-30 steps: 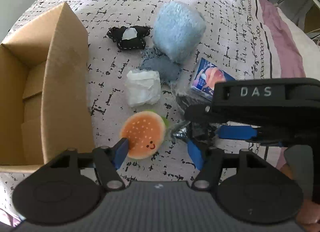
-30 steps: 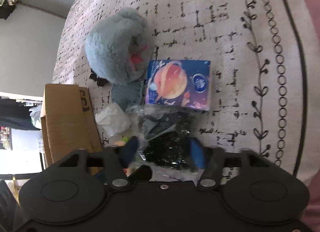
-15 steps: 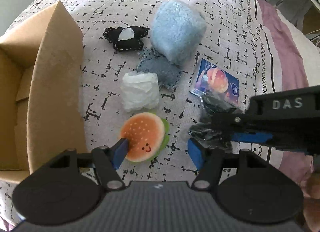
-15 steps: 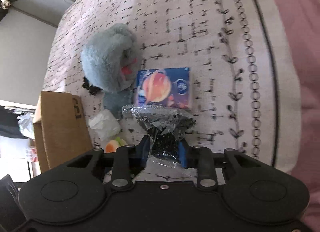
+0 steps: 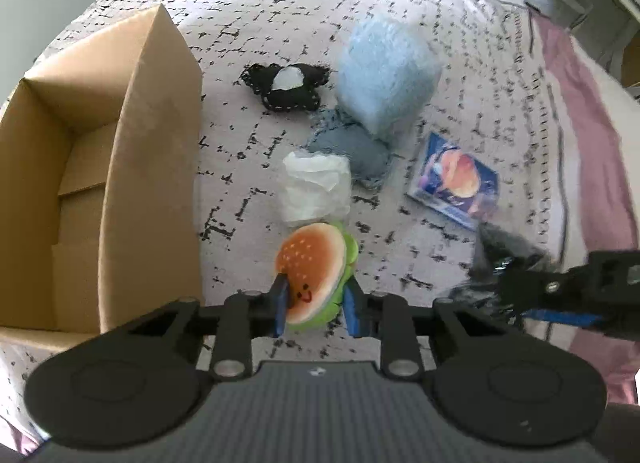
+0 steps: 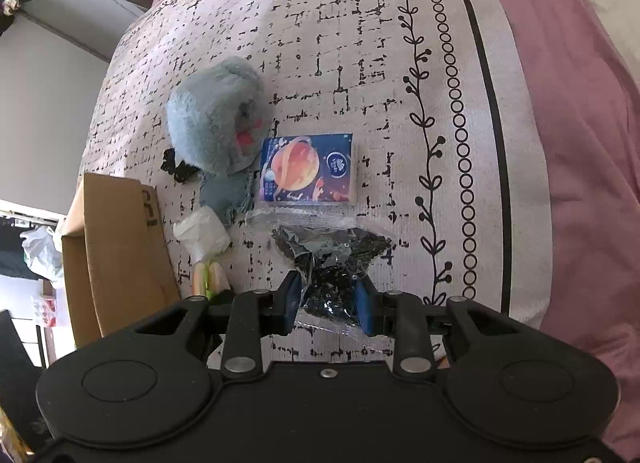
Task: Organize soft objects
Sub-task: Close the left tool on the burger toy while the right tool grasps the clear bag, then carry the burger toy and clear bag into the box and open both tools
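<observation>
Seven soft items on the speckled bedspread [image 5: 400, 3], plus one open brown cardboard box [image 5: 156, 167] at left. Left gripper [image 5: 316, 309]: blue jaws closing, narrow, pads pressing both sides of the round plush burger toy [image 5: 314, 263] w/ smiley face, tilted on edge, just in front of the crumpled white plastic wad [image 5: 316, 187]. Right gripper [image 6: 329, 303]: jaws narrow, clamped on a crinkly clear bag of black bits [image 6: 332, 263], pinched at the waist. Beside these: one fluffy pale-blue plush [image 5: 384, 75], one grey-blue fabric pouch [image 5: 352, 151], one black stitched felt piece [image 5: 286, 87], one glossy planet-print tissue pack [image 6: 306, 169].
</observation>
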The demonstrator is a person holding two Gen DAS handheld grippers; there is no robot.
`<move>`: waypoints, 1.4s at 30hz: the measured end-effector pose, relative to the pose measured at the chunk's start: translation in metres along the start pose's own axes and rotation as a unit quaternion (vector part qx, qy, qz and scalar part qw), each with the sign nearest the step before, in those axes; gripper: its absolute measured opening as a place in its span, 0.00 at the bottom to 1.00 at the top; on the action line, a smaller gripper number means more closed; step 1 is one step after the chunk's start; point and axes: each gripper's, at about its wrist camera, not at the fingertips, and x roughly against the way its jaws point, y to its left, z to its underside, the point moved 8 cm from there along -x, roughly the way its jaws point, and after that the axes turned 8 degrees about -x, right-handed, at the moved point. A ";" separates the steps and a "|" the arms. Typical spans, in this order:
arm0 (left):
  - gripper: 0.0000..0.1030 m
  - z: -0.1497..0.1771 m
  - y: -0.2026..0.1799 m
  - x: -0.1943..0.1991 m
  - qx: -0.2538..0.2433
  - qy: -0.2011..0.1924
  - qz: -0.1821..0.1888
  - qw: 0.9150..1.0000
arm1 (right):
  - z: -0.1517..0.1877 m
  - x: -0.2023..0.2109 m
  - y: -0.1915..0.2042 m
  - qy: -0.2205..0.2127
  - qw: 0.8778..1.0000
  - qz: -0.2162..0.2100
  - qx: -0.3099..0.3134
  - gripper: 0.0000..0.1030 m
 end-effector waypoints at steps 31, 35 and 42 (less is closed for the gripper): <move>0.26 -0.009 0.038 0.119 -0.004 -0.073 0.081 0.994 | 0.026 0.061 0.088 -0.090 0.993 0.005 0.078 0.29; 0.26 -0.010 0.050 0.127 0.000 -0.080 0.081 0.993 | 0.032 0.063 0.106 -0.099 0.990 0.001 0.096 0.29; 0.26 -0.009 0.075 0.135 0.014 -0.091 0.079 0.993 | 0.041 0.062 0.136 -0.107 0.987 -0.007 0.119 0.29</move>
